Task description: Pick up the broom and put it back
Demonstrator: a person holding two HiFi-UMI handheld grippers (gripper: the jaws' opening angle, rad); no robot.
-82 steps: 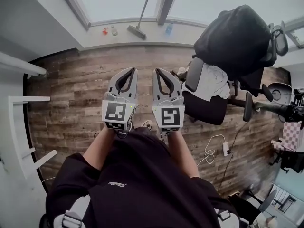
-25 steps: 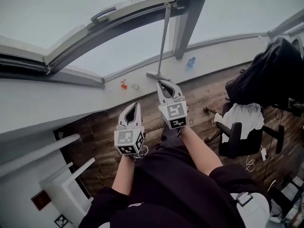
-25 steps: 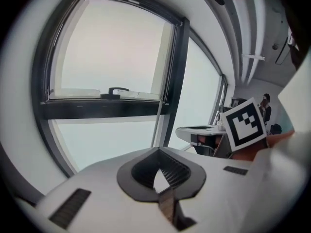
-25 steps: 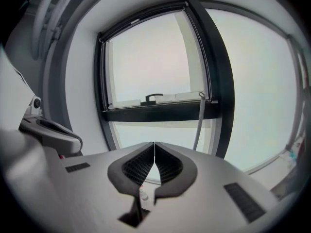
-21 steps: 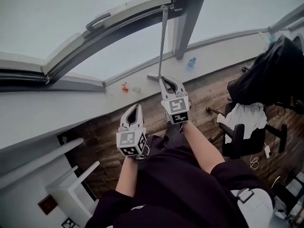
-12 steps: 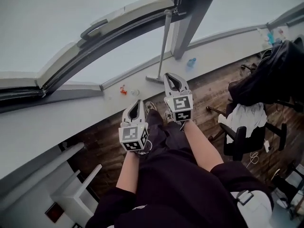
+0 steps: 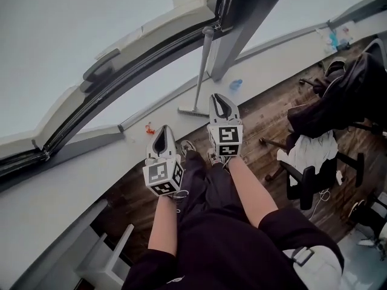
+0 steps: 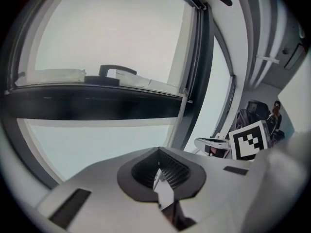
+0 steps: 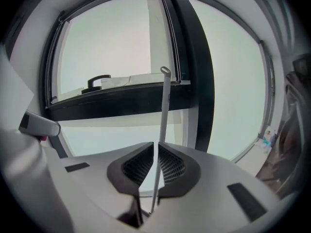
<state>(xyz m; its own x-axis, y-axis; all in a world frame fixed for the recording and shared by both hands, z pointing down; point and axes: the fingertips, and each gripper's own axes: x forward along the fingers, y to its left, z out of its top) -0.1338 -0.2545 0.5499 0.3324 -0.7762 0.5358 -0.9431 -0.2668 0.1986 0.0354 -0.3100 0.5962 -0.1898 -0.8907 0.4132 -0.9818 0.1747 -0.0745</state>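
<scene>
Grey-handled and slim, the broom (image 7: 199, 71) leans upright against the dark window frame (image 7: 239, 35). Its head sits on the pale sill (image 7: 278, 56), near a small blue bottle (image 7: 236, 84).

The step in hand looks like the approach, with nothing grasped yet. In the head view the right gripper (image 7: 220, 98) hangs just short of the broom head, apart from it. The left gripper (image 7: 162, 129) is lower, further from the sill and off to the broom's left. Both pairs of jaws are clenched and empty: in each gripper view the ribbed pads meet at the tips.

In the right gripper view the handle (image 9: 164, 101) runs straight down into the slit between the pads (image 9: 170, 166). That seems to be a matter of alignment rather than a hold, since the head view shows a gap between them. By this reading, the next move calls for the right gripper to part its jaws, go forward until the handle lies between the pads, and close on it. The left gripper may then take the handle at another height.

Several things are hard to make out:
- The bristles are too small to see.
- Whether the broom head lies flat on the sill cannot be told.
- The place where the broom belongs is not evident in any view.
- An office chair (image 7: 314, 174) draped with clothes is partly cut off at the right edge.
</scene>
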